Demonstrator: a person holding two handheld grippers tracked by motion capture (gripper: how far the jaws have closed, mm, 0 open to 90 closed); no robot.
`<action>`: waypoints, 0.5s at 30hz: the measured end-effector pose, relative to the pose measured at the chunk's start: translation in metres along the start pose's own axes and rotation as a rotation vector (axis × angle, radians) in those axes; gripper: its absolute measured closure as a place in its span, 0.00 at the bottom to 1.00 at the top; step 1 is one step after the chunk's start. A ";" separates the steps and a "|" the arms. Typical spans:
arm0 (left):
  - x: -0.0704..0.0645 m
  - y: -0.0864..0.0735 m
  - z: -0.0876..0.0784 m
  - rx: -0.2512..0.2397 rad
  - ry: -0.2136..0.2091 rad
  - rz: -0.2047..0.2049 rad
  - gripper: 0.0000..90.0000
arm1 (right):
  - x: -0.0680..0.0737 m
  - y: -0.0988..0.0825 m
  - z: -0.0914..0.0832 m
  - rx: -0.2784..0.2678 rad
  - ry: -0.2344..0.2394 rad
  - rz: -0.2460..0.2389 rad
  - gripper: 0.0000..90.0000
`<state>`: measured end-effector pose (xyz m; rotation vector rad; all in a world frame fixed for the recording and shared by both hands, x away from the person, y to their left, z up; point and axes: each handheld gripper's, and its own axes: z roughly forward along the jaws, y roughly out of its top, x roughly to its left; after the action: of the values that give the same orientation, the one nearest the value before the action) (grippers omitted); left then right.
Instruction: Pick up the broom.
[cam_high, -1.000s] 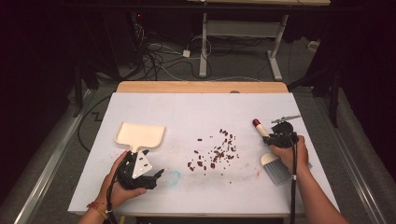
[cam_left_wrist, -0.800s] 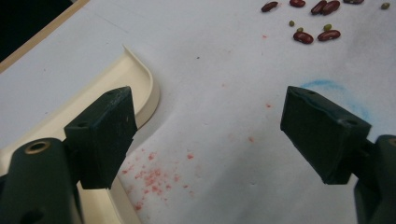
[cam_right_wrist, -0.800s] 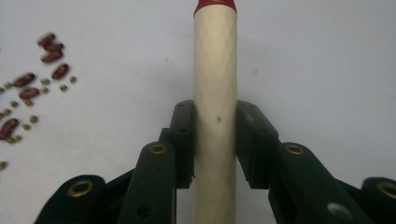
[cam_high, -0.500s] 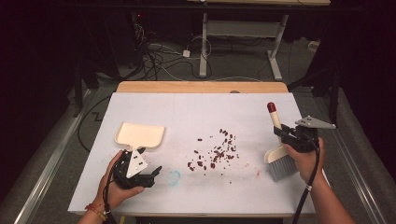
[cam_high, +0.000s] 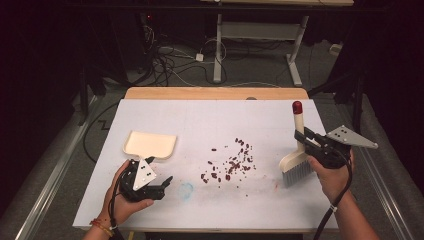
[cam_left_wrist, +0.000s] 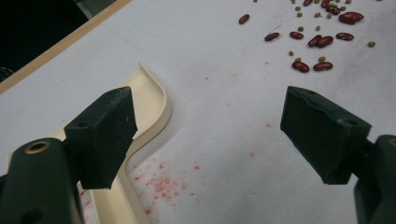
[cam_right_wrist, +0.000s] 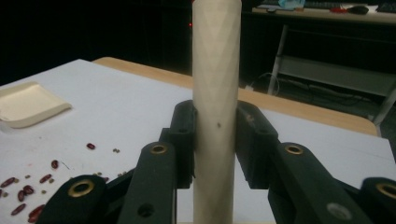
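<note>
At the right side of the white-covered table (cam_high: 210, 120), the right gripper (cam_high: 306, 141) holds a cream hand brush with a red-tipped handle and grey bristles (cam_high: 296, 160); its jaws are pinched firmly on the round cream handle (cam_right_wrist: 215, 102), one jaw on each side, as the right gripper view shows. The brush stands nearly upright: its long axis runs close to vertical, red cap uppermost, bristle head pointing down at the table surface, to the right of the spill and apart from it. Whether the bristles touch the table cannot be told.

Near the front left edge, the left gripper (cam_high: 159, 184) has its jaws spread wide with nothing between them. It lies just beside the cream plastic dustpan (cam_high: 150, 145); in the left gripper view the dustpan rim (cam_left_wrist: 156, 105) sits close against the left-hand jaw, not gripped.

At mid-table, scattered dark red kidney beans with small green beans among them (cam_high: 230, 162) lie loose, between dustpan and brush.

Judgement: the work in hand is sweeping the beans into the dustpan. The brush has been secured; the dustpan has not. The next move calls for the left gripper to close on the dustpan and set its open lip toward the beans, and for the brush to be lowered behind the spill on its right side, ready to sweep leftward. No bean has yet reached the dustpan
</note>
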<state>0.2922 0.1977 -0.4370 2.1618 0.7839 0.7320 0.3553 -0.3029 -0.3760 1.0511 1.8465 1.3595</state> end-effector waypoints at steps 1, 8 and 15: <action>0.000 0.002 0.000 -0.003 -0.009 -0.004 0.20 | 0.002 0.002 -0.001 -0.005 0.004 -0.007 0.78; -0.008 0.022 0.004 -0.035 -0.088 -0.011 0.20 | 0.027 0.011 -0.001 -0.032 0.012 -0.046 0.78; -0.032 0.060 0.014 -0.088 -0.227 0.027 0.22 | 0.058 0.015 0.003 -0.075 0.009 -0.067 0.78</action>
<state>0.2992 0.1360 -0.4074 2.1332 0.5949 0.5124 0.3322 -0.2488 -0.3629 0.9386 1.8068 1.3853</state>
